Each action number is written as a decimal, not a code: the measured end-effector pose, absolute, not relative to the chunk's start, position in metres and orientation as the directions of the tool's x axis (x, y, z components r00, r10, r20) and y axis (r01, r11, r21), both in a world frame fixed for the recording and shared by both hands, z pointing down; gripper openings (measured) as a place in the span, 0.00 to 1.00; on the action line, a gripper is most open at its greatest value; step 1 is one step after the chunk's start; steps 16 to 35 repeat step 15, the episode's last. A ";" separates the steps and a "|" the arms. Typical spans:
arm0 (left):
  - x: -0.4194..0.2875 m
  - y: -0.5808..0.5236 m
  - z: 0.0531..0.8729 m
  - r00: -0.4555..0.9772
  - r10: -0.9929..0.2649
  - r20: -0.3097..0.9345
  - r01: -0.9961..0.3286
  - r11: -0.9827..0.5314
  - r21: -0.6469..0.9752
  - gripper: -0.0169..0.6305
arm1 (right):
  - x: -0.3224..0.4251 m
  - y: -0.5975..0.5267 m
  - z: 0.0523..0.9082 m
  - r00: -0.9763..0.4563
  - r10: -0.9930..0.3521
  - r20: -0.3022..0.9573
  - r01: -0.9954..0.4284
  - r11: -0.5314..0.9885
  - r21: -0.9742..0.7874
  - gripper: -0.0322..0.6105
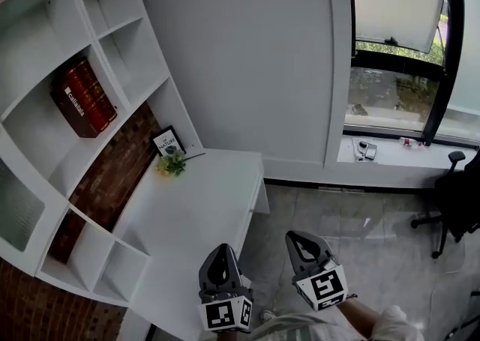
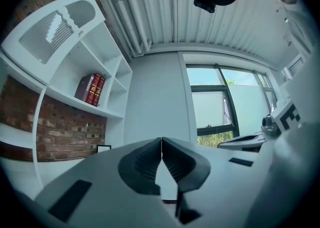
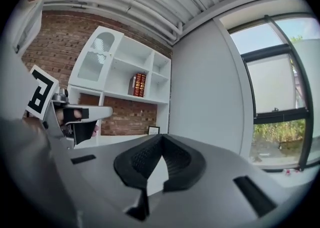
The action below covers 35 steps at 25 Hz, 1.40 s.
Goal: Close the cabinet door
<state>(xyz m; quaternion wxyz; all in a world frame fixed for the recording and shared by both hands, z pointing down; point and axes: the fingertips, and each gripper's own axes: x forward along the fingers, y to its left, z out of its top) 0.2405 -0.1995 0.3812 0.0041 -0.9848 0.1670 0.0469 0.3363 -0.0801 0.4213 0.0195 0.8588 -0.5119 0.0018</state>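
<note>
The white shelf unit point(image 1: 112, 25) stands against a brick wall on the left. Its arched glass-panelled cabinet door point(image 2: 64, 25) sits at the unit's upper left and looks flush with its frame; the right gripper view shows this door point(image 3: 98, 56) too. Both grippers hang low near my body, well away from the unit. My left gripper point(image 1: 223, 249) is shut with nothing between its jaws, and its tips point(image 2: 161, 140) meet. My right gripper point(image 1: 295, 237) is shut and empty as well, pads point(image 3: 161, 137) pressed together. Neither touches anything.
Red books point(image 1: 84, 97) lie on a middle shelf. A white counter point(image 1: 202, 212) below holds a small framed picture point(image 1: 168, 142) and a little plant point(image 1: 172, 165). A window point(image 1: 397, 70) and a black office chair point(image 1: 454, 197) are on the right, over a tiled floor.
</note>
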 end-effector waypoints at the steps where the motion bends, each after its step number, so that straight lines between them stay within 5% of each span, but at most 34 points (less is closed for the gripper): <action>1: 0.240 -0.200 0.382 0.938 -0.334 -0.090 -0.335 -0.942 0.008 0.05 | 0.336 -0.081 0.421 0.472 -0.881 0.023 -0.882 -0.471 0.032 0.07; 35: 0.231 -0.206 0.390 0.931 -0.362 -0.052 -0.362 -0.932 -0.001 0.05 | 0.329 -0.092 0.428 0.433 -0.901 0.036 -0.901 -0.433 0.012 0.07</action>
